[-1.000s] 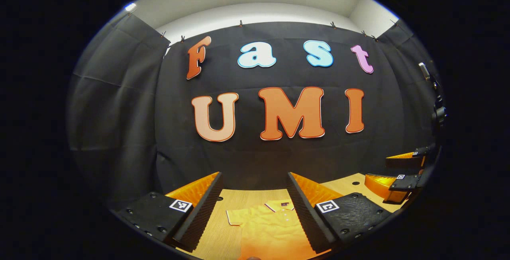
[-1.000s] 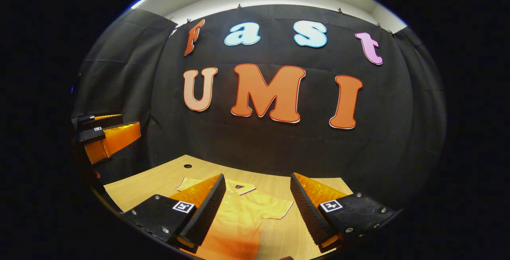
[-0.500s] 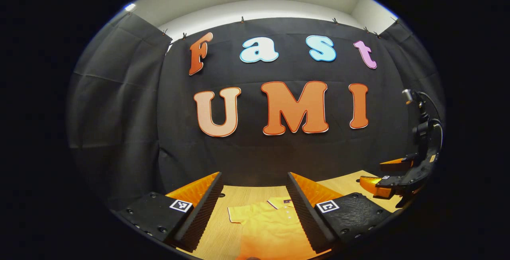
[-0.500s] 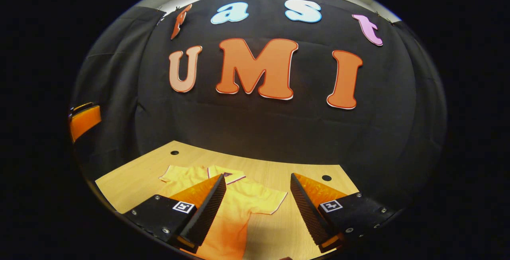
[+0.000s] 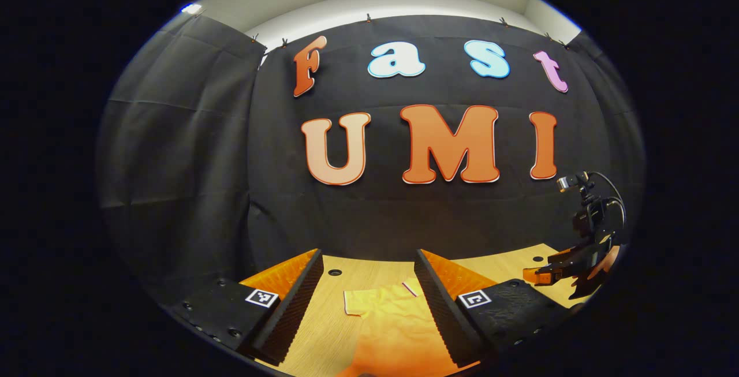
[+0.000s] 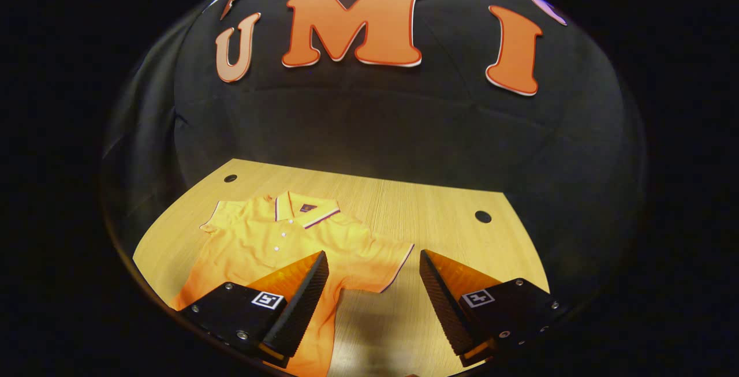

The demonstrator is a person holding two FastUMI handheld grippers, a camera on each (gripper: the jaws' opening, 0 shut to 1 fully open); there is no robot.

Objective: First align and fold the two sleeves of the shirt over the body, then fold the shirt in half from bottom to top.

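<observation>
A yellow polo shirt [image 6: 271, 244] with a striped collar lies flat on the wooden table [image 6: 427, 215], both short sleeves spread out. My right gripper [image 6: 372, 267] hovers open above the shirt's right sleeve [image 6: 381, 261], holding nothing. In the left gripper view the shirt [image 5: 392, 325] lies below, its left sleeve [image 5: 358, 302] between my fingers. My left gripper [image 5: 366, 273] is open and apart from the cloth. The right gripper [image 5: 568, 270] also shows at the far right of the left gripper view, low over the table.
The table [image 5: 340, 331] has small round holes at its back corners [image 6: 482, 216] [image 6: 230, 178]. Black cloth walls close the booth behind and at the sides. Bare wood lies to the right of the shirt.
The right gripper has tilted down and moved lower, so the whole shirt top now shows. The left gripper has shifted slightly left and lower. Both stay open.
</observation>
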